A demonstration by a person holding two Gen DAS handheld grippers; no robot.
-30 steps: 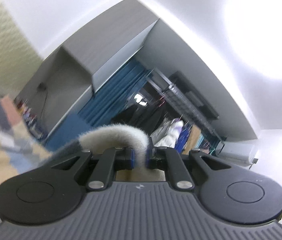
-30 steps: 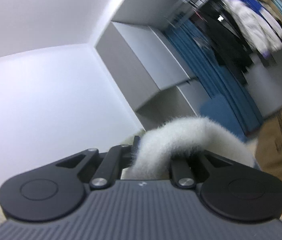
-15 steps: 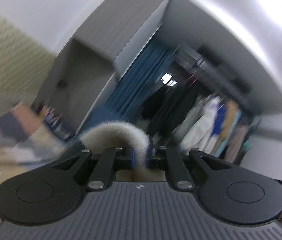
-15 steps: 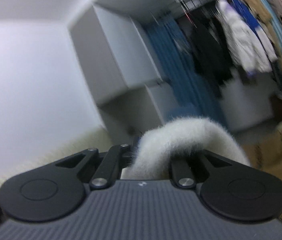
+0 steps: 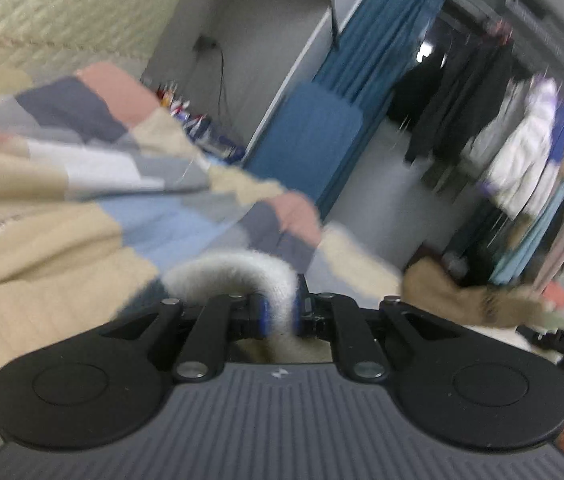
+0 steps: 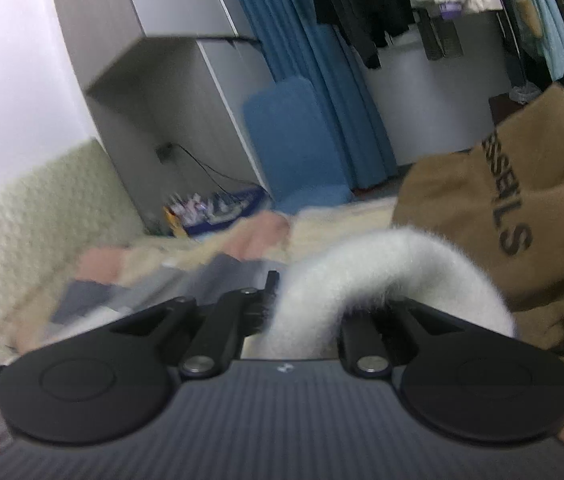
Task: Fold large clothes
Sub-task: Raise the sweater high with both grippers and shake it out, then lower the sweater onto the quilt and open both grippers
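My left gripper [image 5: 280, 316] is shut on a fuzzy white garment edge [image 5: 234, 276] that arches up out of its jaws. My right gripper [image 6: 302, 316] is shut on another part of the fuzzy white garment [image 6: 382, 268], which bulges up and to the right. The rest of the garment hangs below both cameras and is hidden. A patchwork bed cover [image 5: 82, 184] in beige, blue, grey and pink lies ahead, also in the right wrist view [image 6: 142, 276].
A brown printed garment [image 6: 502, 208] is heaped at the right, also in the left wrist view [image 5: 462, 300]. A quilted headboard [image 5: 62, 4], grey cabinet [image 6: 154, 72], blue curtain [image 5: 378, 32] and a rack of hanging clothes [image 5: 522, 152] stand behind.
Both grippers have tilted down from the ceiling and upper walls toward the bed, still holding the white garment. The bed cover and brown garment have come into view.
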